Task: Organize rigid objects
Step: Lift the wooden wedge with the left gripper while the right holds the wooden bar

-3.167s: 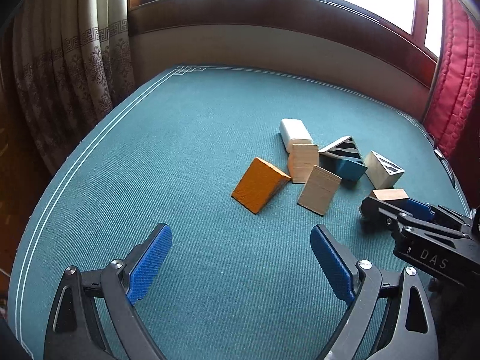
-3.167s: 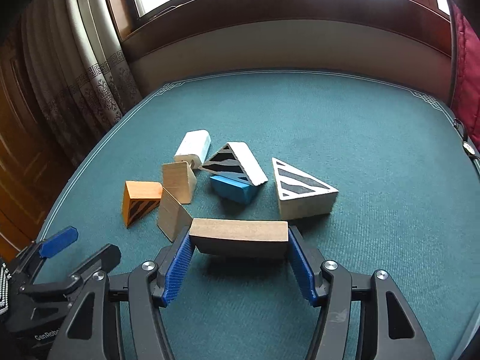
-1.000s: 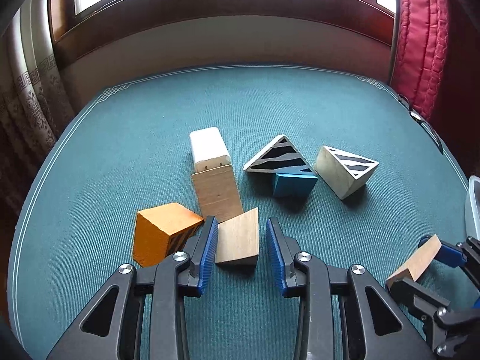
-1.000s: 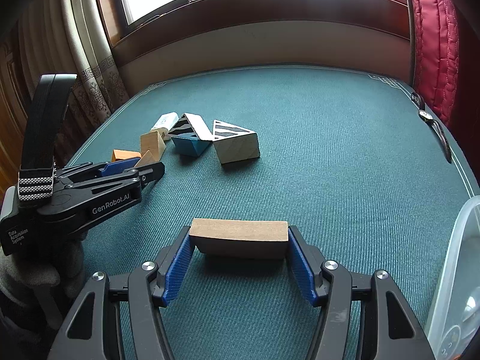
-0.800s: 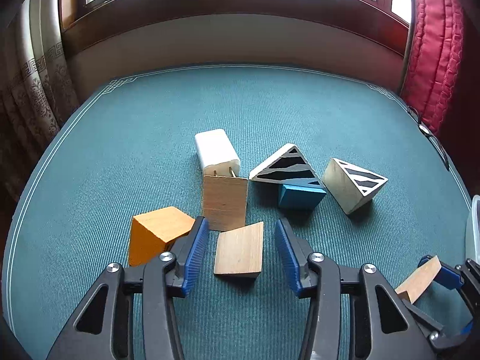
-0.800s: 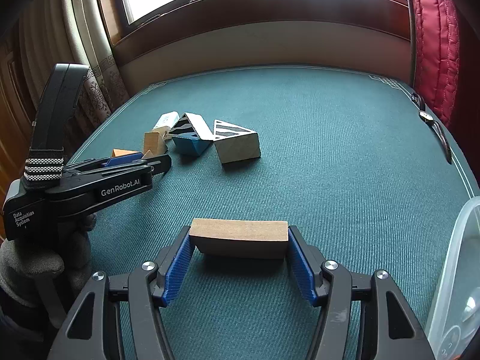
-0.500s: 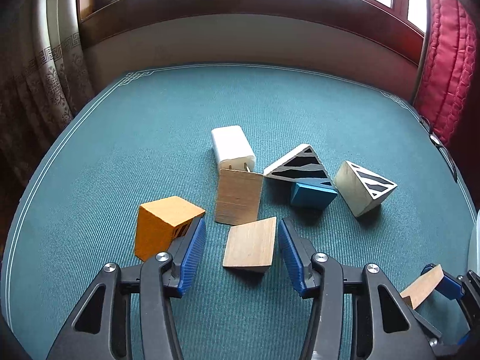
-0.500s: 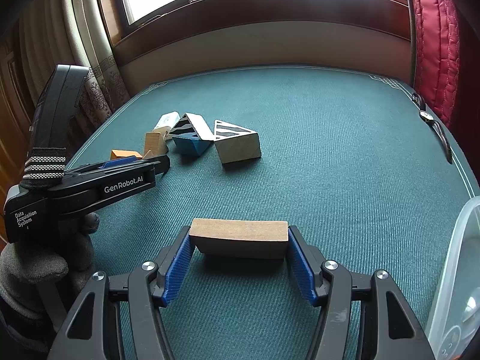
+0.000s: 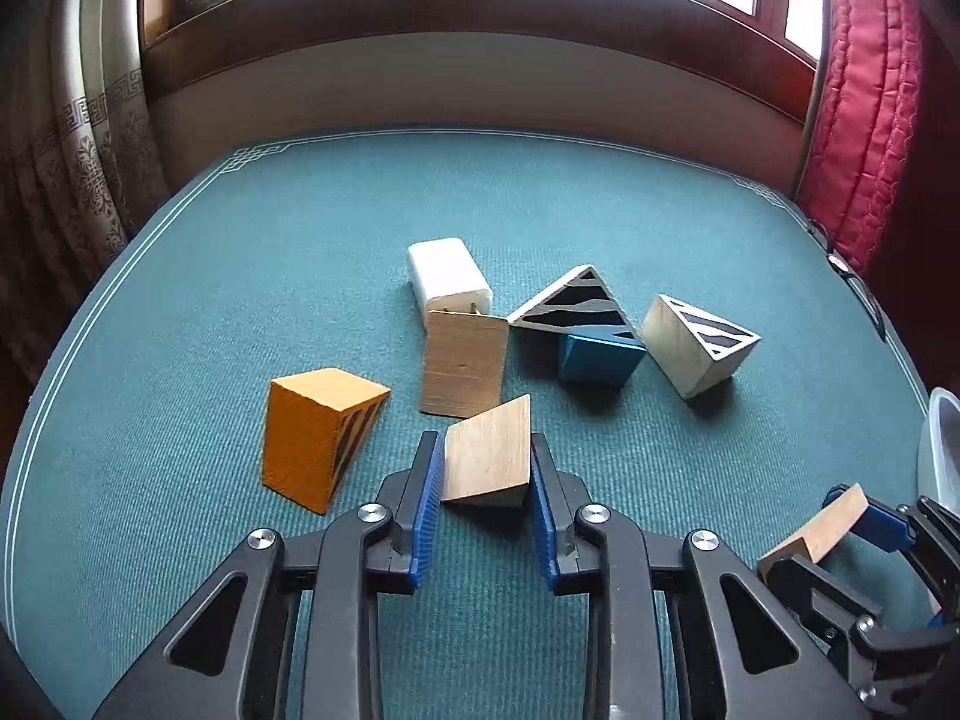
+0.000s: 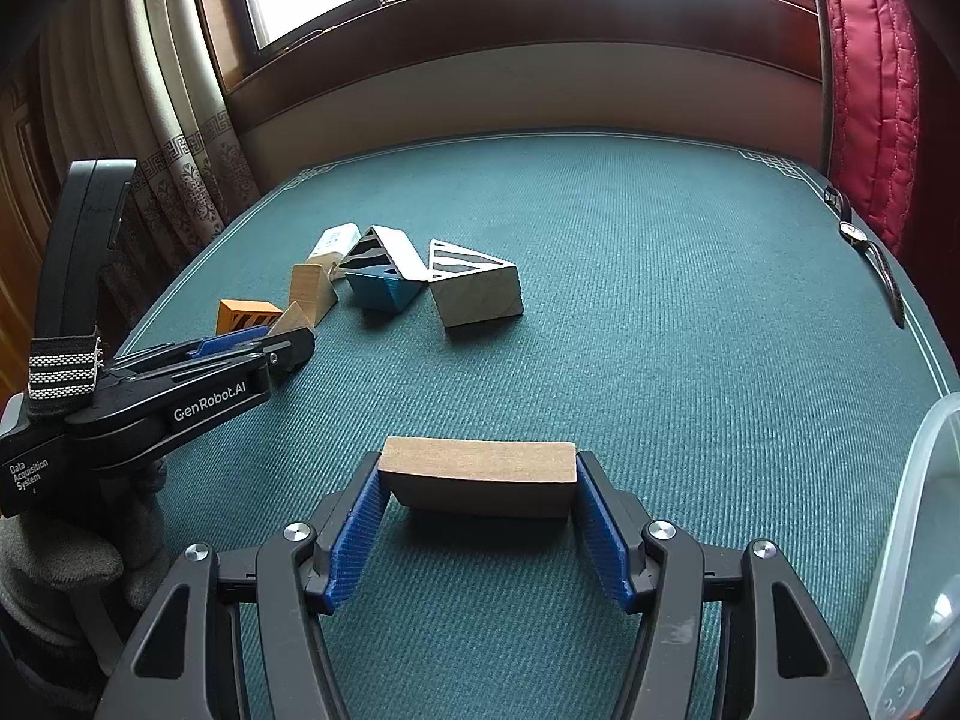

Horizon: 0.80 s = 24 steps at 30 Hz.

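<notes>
My left gripper (image 9: 483, 450) is shut on a small plain wooden wedge (image 9: 489, 462); both blue pads press its sides low over the teal table (image 9: 300, 240). The right wrist view shows this gripper (image 10: 288, 336) at the left, beside the pile. My right gripper (image 10: 480, 480) is shut on a long wooden block (image 10: 480, 471), held above the cloth. It shows at the lower right of the left wrist view (image 9: 840, 531). Just beyond the wedge lie an orange striped wedge (image 9: 318, 432), a plain wooden block (image 9: 465, 360), a white plug (image 9: 447, 273), a blue block (image 9: 600, 354) and two black-striped prisms (image 9: 573, 303) (image 9: 696, 348).
A clear plastic bin (image 10: 912, 570) stands at the table's right edge. A wristwatch (image 10: 870, 252) lies by the red curtain at the far right. Curtains and a window wall border the table at the left and back.
The left jaws spread off the small wedge, then closed on it again, now gripping it. The left view shifted slightly. The right gripper and its block stayed put.
</notes>
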### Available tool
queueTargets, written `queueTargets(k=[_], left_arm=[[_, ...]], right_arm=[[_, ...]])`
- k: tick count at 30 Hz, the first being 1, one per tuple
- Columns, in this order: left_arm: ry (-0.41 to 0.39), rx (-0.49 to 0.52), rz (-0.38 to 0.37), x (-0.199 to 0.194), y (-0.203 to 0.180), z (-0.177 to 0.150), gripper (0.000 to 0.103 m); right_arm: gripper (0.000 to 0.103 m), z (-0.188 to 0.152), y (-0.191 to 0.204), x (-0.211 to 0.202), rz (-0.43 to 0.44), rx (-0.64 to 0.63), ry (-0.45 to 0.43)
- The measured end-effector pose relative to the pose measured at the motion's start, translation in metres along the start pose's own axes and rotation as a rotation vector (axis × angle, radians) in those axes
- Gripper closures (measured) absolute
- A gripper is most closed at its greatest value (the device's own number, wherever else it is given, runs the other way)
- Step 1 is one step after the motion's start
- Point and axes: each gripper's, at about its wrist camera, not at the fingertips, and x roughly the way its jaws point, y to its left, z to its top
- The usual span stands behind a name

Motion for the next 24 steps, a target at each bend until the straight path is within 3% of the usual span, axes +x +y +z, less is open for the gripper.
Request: queueTargets(k=[5, 24], left_arm=[[-0.017, 0.026, -0.042, -0.011, -0.008, -0.011, 0.075], [-0.104, 0.002, 0.001, -0.052, -0.012, -0.04, 0.075]], right_arm=[[0.038, 0.0, 0.0, 0.0, 0.001, 0.0, 0.0], [0.038, 0.0, 0.004, -0.019, -0.003, 0.016, -0.062]])
